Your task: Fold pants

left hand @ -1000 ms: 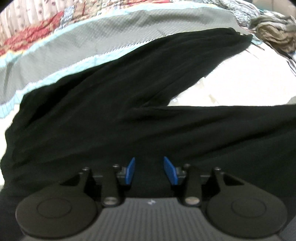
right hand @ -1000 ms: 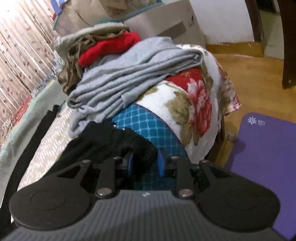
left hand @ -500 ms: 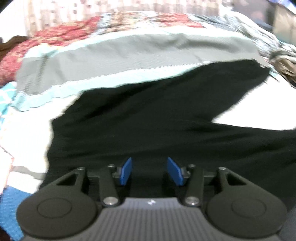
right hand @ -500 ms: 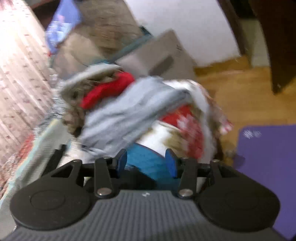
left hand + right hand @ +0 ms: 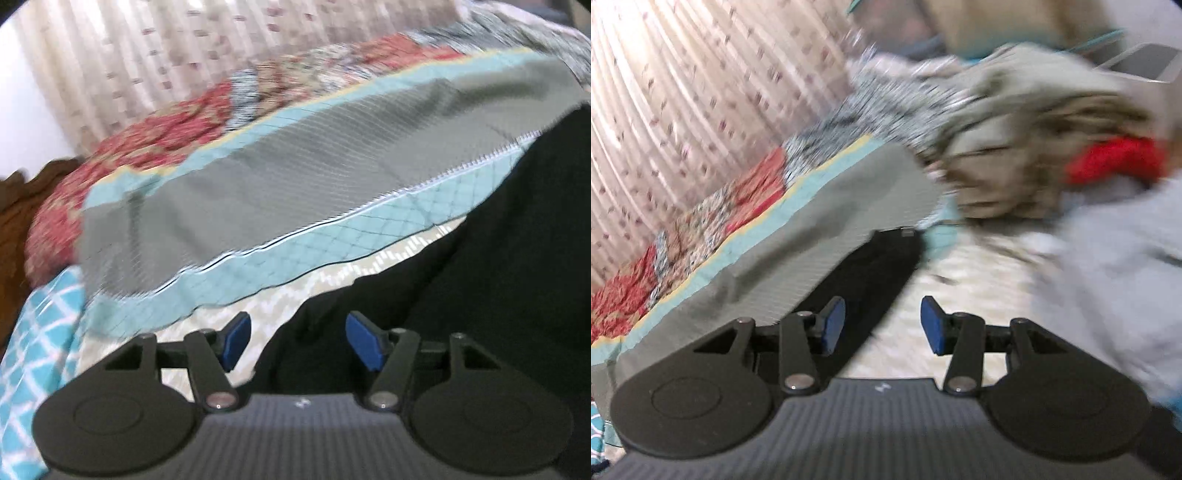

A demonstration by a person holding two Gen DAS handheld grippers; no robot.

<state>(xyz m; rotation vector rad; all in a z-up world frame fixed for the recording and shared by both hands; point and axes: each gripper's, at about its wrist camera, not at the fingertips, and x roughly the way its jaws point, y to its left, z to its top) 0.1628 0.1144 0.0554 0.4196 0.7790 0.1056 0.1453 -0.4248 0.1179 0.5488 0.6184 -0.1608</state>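
Fingers (image 5: 236, 341) of left gripper (image 5: 295, 341) opening, right gripper (image 5: 882, 325) spread, both empty above black pants (image 5: 498, 277) sprawled along bed's (image 5: 266, 310) grey quilt edge; soft, light, floppy, likely best pinched at hem or waistband.

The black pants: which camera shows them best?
The left wrist view: the pants fill its right side, large and fairly sharp, reaching under the opening left gripper. The right wrist view shows only one narrow leg running away from the open right gripper, blurred.
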